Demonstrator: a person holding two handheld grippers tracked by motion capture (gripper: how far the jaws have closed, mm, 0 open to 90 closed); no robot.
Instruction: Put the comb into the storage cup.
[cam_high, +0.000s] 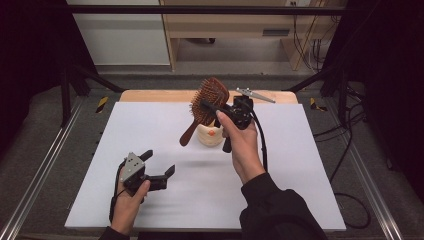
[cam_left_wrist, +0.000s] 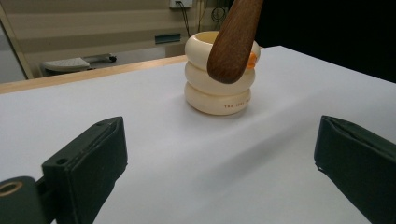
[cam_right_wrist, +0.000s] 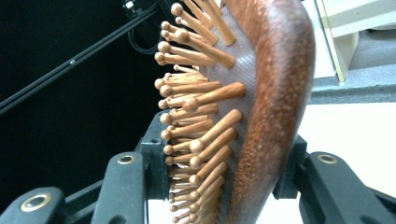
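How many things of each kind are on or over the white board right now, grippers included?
Wooden hairbrush, clamped by its head in the right gripper above the holder: 1
Cream ringed holder, standing on the white board: 1
Handheld grippers, the right one plus the left gripper with its jaws wide and nothing between them: 2
Total: 4

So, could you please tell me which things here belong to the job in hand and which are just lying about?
Part of the job:
- wooden hairbrush, clamped by its head in the right tongs
- cream ringed cup, under the brush handle
- left tongs, open with nothing in them, low over the white table top

Just lying about:
- wooden cabinet behind the table
- cables on the floor
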